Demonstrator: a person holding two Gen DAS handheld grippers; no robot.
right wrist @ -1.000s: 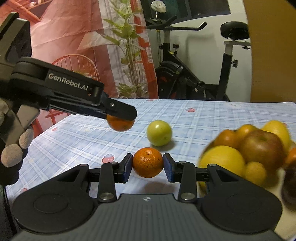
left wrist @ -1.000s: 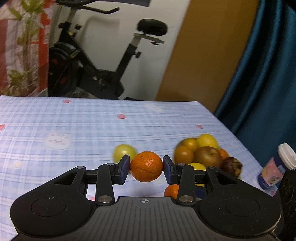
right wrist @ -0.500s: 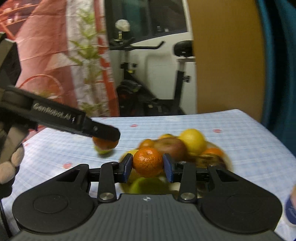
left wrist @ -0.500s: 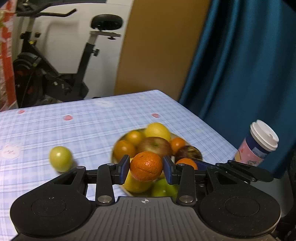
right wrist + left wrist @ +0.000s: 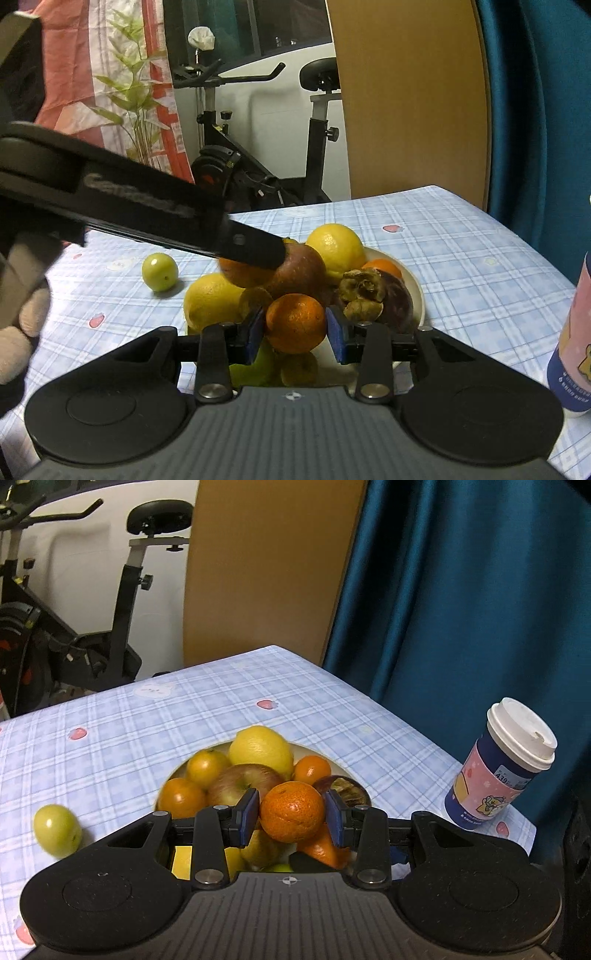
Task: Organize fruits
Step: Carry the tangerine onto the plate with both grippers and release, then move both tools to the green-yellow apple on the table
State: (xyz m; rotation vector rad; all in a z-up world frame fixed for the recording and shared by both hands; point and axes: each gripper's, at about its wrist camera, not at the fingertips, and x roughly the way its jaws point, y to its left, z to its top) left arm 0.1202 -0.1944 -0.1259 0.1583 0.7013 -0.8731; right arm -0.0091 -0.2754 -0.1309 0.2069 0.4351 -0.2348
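My left gripper [image 5: 291, 818] is shut on a mandarin [image 5: 291, 810] and holds it over the near side of a white plate [image 5: 325, 755] piled with fruit: a lemon [image 5: 260, 746], a red apple [image 5: 242, 782], oranges and a dark mangosteen. My right gripper [image 5: 295, 330] is shut on another mandarin [image 5: 295, 323] above the plate's [image 5: 415, 284] front edge. The left gripper also shows in the right wrist view [image 5: 255, 254], with its mandarin over the pile. A green fruit [image 5: 57, 829] lies on the tablecloth left of the plate, also in the right wrist view [image 5: 160, 271].
A paper cup with a white lid [image 5: 502, 771] stands near the table's right edge, right of the plate. Blue curtain [image 5: 461, 590] hangs beyond that edge. An exercise bike [image 5: 266, 155] and a wooden panel stand behind the table.
Both grippers have swung right from the open tablecloth to above the fruit plate, each still holding its mandarin. The green fruit has stayed where it was.
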